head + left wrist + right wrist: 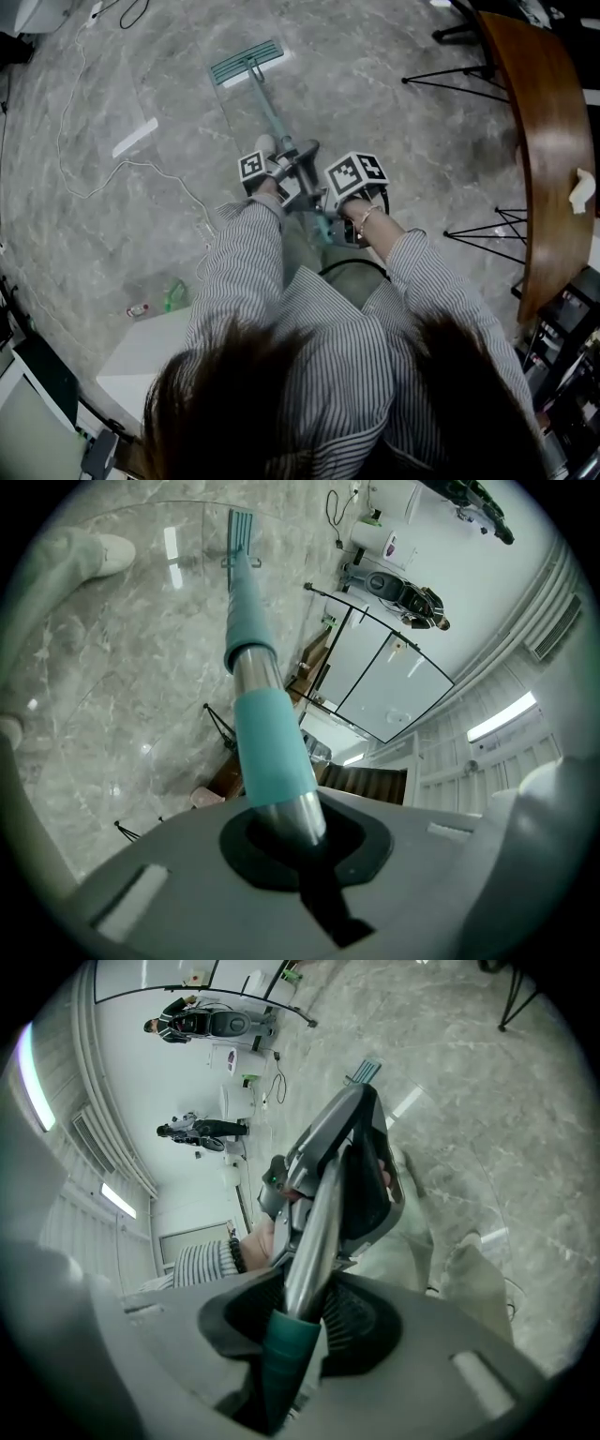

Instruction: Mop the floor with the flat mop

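The flat mop (247, 62) rests its head on the marble floor (394, 112) ahead. Both the left gripper (298, 844) and the right gripper (298, 1321) are clamped on its pole, hiding the pole's middle from the head view. A white cable (150, 166) trails on the left, and a curved wooden table (553, 122) stands on the right.

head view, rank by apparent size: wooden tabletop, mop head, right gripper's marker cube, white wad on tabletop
1. Wooden tabletop, clearly largest.
2. Mop head and marker cube look about equal; the cube sits nearer the camera, so no ranking.
3. White wad, smallest.
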Demonstrator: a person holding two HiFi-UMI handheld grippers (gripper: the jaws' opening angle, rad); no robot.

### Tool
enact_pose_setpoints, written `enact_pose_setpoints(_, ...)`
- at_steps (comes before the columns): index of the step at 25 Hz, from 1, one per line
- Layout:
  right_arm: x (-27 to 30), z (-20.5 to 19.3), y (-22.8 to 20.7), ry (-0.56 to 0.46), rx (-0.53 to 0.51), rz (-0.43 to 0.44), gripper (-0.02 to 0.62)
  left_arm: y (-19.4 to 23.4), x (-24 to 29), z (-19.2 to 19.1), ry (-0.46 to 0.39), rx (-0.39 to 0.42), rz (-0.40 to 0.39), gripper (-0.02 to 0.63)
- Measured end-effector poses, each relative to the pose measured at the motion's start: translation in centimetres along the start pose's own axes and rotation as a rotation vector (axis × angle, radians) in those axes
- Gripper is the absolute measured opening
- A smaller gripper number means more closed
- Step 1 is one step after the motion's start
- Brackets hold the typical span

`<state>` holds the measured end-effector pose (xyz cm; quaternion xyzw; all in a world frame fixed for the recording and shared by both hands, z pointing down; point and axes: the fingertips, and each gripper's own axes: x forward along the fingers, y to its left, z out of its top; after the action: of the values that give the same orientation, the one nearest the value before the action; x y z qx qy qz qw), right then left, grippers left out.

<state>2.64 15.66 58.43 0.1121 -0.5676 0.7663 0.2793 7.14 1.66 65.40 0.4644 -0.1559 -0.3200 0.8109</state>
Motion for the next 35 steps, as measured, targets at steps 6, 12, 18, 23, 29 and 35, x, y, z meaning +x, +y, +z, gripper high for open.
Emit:
enact_pose_setpoints(6,-0.8,-8.1,-3.1,0.037,0.003,-0.022,0.114,3.9,-2.5,-7.5,-0.002,-0.015,0.034,0.006)
enact_pose_setpoints(12,-1.3,-14.4,-4.3,0.065,0.019,-0.008,0.112,5.9,-4.6,-13.5,0.013,-0.067,0.012,0.006)
enact_pose_setpoints(18,-1.6,-19.9,-5.2,0.087,0.033,0.011,0.114,7.8,-6.5,-19.1,0.052,-0.092,0.036,0.006)
enact_pose_setpoints(23,-1.6,-23.9,-5.3,0.108,0.051,0.013,0.115,8.5,-8.6,-22.6,0.040,-0.119,0.041,0.005)
enact_pose_setpoints(29,-1.4,-25.5,-4.8,0.106,0.044,0.016,0.121,8.6,-9.7,-24.1,0.061,-0.106,0.079,0.006)
enact_pose_setpoints(35,-1.0,-25.0,-4.4,0.078,0.047,0.017,0.121,8.4,-9.6,-24.1,0.116,-0.084,0.101,0.005)
